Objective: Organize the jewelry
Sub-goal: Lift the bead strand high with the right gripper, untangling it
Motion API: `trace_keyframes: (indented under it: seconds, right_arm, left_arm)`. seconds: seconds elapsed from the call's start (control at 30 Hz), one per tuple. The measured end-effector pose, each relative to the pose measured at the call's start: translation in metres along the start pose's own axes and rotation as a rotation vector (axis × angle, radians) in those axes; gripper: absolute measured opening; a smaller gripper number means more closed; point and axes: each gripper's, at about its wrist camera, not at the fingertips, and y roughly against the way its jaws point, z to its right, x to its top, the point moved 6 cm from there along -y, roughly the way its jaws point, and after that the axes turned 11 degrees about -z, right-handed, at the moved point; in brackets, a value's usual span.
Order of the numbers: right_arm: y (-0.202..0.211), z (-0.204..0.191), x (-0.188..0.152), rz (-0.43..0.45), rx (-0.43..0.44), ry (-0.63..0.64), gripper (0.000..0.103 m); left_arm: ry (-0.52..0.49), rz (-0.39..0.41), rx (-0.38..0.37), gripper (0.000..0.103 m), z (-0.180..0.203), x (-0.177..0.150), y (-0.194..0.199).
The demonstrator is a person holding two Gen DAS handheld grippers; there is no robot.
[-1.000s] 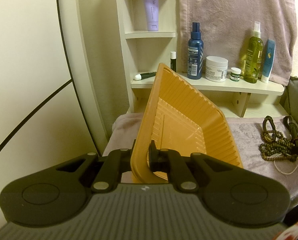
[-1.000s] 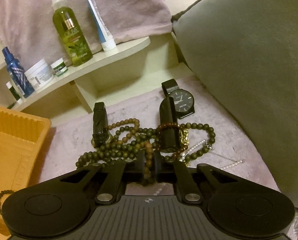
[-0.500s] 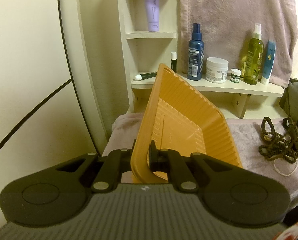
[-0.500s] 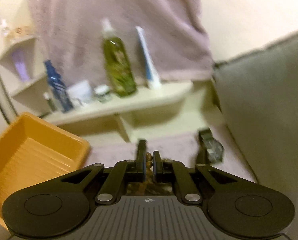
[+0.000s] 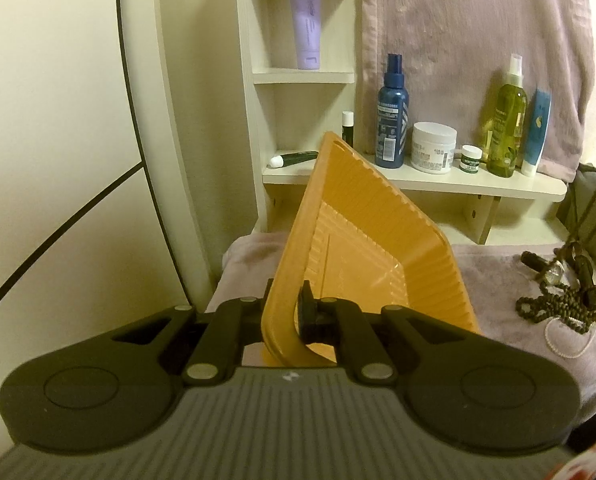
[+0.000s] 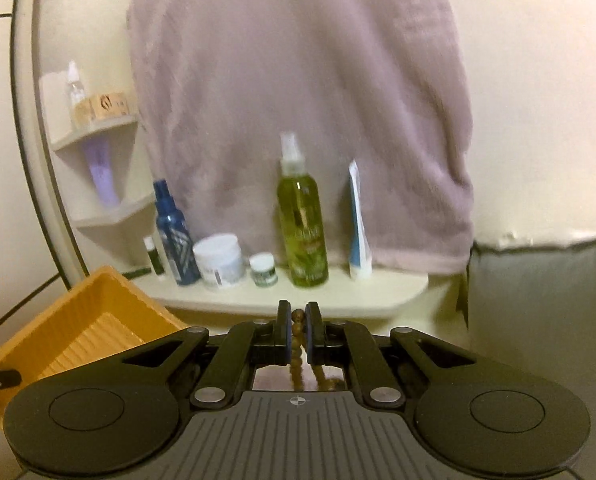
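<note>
My left gripper [image 5: 288, 312] is shut on the near rim of an orange ribbed plastic tray [image 5: 361, 256], which it holds tilted up on one edge. In the right wrist view the same orange tray [image 6: 78, 332] sits at the lower left. My right gripper [image 6: 298, 334] is shut on a brown wooden bead strand [image 6: 298, 344], whose beads hang down between the fingers. In the left wrist view the bead strand [image 5: 589, 216] rises taut at the right edge from a pile of dark beads [image 5: 557, 308] and a watch [image 5: 551, 276] on the mauve cloth.
A cream shelf [image 5: 457, 184] behind holds a blue spray bottle [image 5: 391, 120], a white jar [image 5: 433, 148], a small green-labelled jar [image 5: 470, 158], a green oil bottle [image 5: 505, 120] and a blue tube [image 5: 535, 132]. A mauve towel [image 6: 298, 100] hangs above. A grey cushion [image 6: 545, 312] stands right.
My right gripper has risen from the bead pile with the strand pinched, so its view now faces the shelf and towel. The strand is pulled up. The left gripper and tray have stayed still.
</note>
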Motion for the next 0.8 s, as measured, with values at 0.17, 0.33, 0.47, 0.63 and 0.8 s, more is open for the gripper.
trace_keyframes:
  seconds: [0.17, 0.33, 0.47, 0.63, 0.8]
  right_arm:
    - [0.011, -0.006, 0.017, 0.032, 0.003, 0.030, 0.006]
    - [0.020, -0.009, 0.029, 0.056, 0.014, 0.041, 0.006]
    - [0.027, -0.014, 0.037, 0.079, 0.024, 0.062, 0.006]
    - [0.031, -0.023, 0.046, 0.095, 0.042, 0.081, 0.006]
    - [0.033, -0.037, 0.051, 0.090, 0.084, 0.100, 0.006]
  left_arm:
    - [0.001, 0.002, -0.003, 0.007, 0.000, 0.002, 0.000]
    - [0.001, 0.002, -0.003, 0.008, 0.000, 0.002, 0.000]
    - [0.000, 0.002, -0.003, 0.008, 0.000, 0.003, 0.000]
    - [0.002, 0.003, -0.003, 0.008, 0.000, 0.003, 0.001]
    - [0.002, 0.003, -0.004, 0.008, 0.000, 0.003, 0.001]
